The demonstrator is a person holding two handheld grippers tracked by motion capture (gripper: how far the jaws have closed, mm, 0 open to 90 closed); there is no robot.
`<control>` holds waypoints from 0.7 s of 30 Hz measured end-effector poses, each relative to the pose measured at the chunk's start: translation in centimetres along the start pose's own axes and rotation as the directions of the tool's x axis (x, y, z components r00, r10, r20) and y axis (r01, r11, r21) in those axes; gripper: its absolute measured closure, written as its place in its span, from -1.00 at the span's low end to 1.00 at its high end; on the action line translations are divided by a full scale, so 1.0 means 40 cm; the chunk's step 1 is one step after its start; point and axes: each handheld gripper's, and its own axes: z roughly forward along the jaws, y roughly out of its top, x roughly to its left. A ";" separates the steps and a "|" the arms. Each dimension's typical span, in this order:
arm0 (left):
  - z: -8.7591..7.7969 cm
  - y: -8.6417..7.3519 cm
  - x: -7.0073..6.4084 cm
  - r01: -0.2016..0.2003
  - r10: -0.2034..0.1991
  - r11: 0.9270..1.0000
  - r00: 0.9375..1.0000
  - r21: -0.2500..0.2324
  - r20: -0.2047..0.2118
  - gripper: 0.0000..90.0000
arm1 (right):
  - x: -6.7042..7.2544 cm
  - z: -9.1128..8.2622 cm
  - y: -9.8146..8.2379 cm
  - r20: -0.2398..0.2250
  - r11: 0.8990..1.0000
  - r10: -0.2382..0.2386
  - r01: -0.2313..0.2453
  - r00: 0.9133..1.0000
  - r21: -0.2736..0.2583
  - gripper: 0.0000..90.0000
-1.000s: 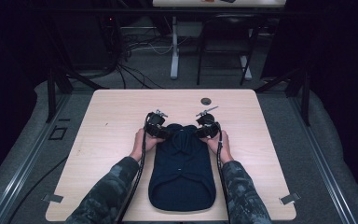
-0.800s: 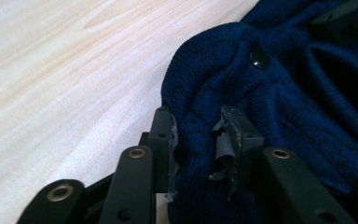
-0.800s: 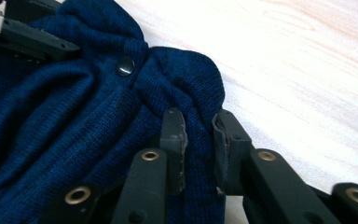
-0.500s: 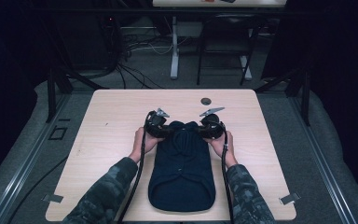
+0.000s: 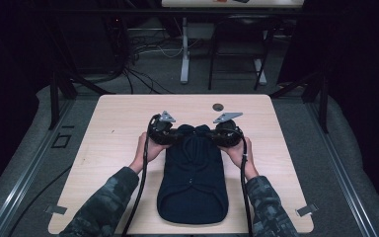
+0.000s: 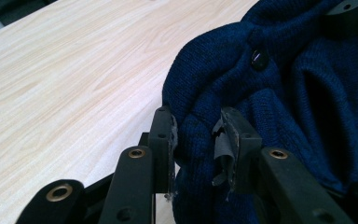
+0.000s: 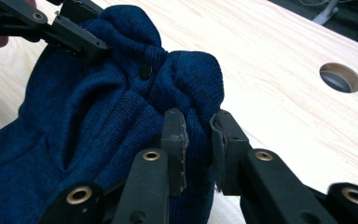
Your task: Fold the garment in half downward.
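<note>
A pale wooden table (image 5: 118, 123) with a round cable hole (image 5: 218, 106) sits on grey carpet (image 5: 325, 148). Beyond it, dark room, tangled floor cables (image 5: 148, 49), metal chair legs (image 5: 237, 64) and a white desk post (image 5: 184, 49).

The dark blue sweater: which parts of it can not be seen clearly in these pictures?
- Dark blue sweater, high view: too dark and small to show knit or buttons; its far edge lies behind the left gripper and right gripper.
- Left gripper view: the fold pinched between the fingers is hidden.
- Right gripper view: its lower part is cut off by the bottom edge.
</note>
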 end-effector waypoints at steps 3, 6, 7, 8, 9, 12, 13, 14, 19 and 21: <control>-0.005 0.001 -0.001 -0.005 0.005 1.000 1.000 -0.007 0.006 0.54 | 0.004 -0.010 0.002 0.000 1.000 -0.012 0.012 1.000 0.001 0.70; -0.011 0.006 -0.008 -0.016 0.016 1.000 1.000 -0.003 0.005 0.56 | 0.009 -0.019 0.004 0.005 1.000 -0.021 0.021 1.000 0.008 0.71; -0.014 0.007 -0.009 -0.020 0.020 1.000 1.000 0.001 0.006 0.57 | 0.010 -0.021 0.004 0.004 1.000 -0.023 0.023 1.000 0.004 0.71; -0.015 0.008 -0.011 -0.022 0.022 1.000 1.000 -0.003 0.002 0.57 | 0.012 -0.023 0.006 0.007 0.999 -0.033 0.033 0.999 0.008 0.71; -0.018 0.010 -0.012 -0.024 0.024 1.000 1.000 -0.002 0.004 0.57 | 0.015 -0.026 0.007 0.012 0.999 -0.038 0.038 0.999 0.011 0.71; -0.024 0.013 -0.015 -0.030 0.030 0.999 1.000 -0.010 -0.004 0.58 | 0.023 -0.030 0.013 0.027 0.998 -0.058 0.057 0.998 0.011 0.71; -0.027 0.014 -0.014 -0.032 0.032 0.999 0.999 -0.011 -0.001 0.58 | 0.025 -0.034 0.016 0.033 0.998 -0.068 0.068 0.997 0.016 0.71; -0.030 0.016 -0.014 -0.032 0.032 0.999 0.999 -0.015 -0.006 0.58 | 0.028 -0.037 0.019 0.038 0.997 -0.078 0.077 0.996 0.016 0.71; -0.040 0.027 -0.016 -0.044 0.044 0.999 0.999 -0.023 -0.020 0.58 | 0.039 -0.047 0.033 0.056 0.994 -0.107 0.106 0.993 0.016 0.71; -0.043 0.032 -0.017 -0.049 0.049 0.999 0.999 -0.021 -0.020 0.58 | 0.039 -0.049 0.036 0.059 0.994 -0.105 0.105 0.993 0.011 0.71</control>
